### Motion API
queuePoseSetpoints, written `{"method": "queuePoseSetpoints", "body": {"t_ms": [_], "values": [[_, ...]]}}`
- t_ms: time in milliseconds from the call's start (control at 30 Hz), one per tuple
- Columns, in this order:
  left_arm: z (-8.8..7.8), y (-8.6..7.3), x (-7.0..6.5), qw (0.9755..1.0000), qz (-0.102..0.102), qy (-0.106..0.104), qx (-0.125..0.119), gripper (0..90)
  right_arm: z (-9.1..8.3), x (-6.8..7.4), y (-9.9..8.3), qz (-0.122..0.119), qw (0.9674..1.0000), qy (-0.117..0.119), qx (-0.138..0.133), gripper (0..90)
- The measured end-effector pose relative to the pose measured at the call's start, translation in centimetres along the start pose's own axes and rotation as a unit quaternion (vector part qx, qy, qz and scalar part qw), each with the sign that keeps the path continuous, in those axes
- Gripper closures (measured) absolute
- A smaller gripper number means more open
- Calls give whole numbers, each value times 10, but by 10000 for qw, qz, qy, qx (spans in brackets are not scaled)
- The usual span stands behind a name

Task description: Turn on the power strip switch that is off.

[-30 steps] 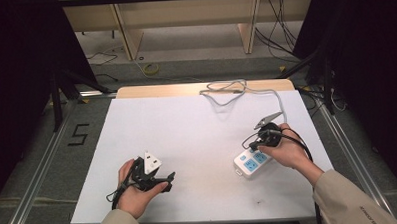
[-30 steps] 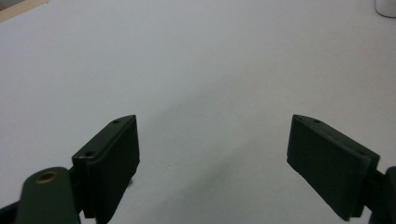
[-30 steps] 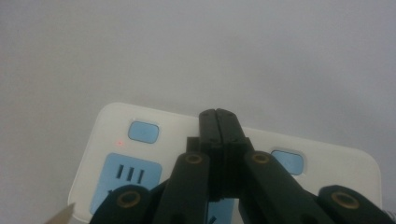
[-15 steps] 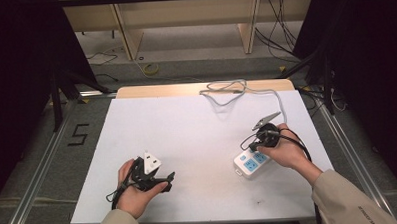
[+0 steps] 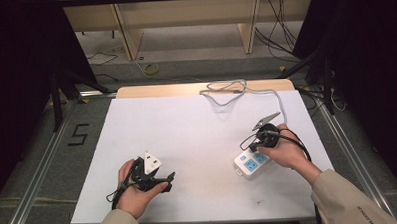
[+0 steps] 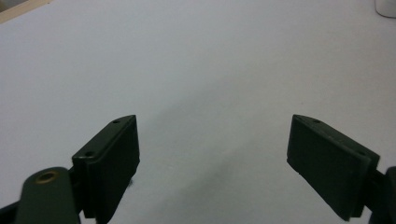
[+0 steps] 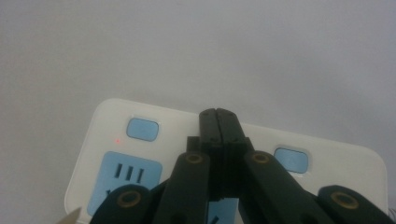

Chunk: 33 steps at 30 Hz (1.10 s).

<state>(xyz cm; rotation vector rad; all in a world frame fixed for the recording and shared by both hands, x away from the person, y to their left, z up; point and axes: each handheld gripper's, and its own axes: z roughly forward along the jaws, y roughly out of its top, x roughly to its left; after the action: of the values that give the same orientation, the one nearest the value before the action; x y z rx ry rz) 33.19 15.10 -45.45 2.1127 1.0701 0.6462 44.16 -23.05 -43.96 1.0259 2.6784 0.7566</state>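
The right tool (image 7: 218,114), jaws pressed together, sits over the power strip (image 7: 116,135), probably to press a switch; the left tool (image 6: 212,154) waits, jaws apart, above the worktop (image 5: 187,122).

Bright even light, soft shadows, dark surroundings

White table (image 5: 187,142), wooden shelving (image 5: 183,15) behind (loose floor cables (image 5: 102,58))

Lab-like recording space, white-topped table (image 5: 187,132), black curtains (image 5: 19,58), aluminium floor rails (image 5: 38,162), loose cables (image 5: 279,34)
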Motion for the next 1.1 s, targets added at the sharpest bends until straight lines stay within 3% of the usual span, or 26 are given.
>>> {"method": "queuePoseSetpoints", "body": {"t_ms": [1100], "values": [[1,0,-2,10000,28,3,13,165,2,2,2,92,9998,-77,150,900]]}}
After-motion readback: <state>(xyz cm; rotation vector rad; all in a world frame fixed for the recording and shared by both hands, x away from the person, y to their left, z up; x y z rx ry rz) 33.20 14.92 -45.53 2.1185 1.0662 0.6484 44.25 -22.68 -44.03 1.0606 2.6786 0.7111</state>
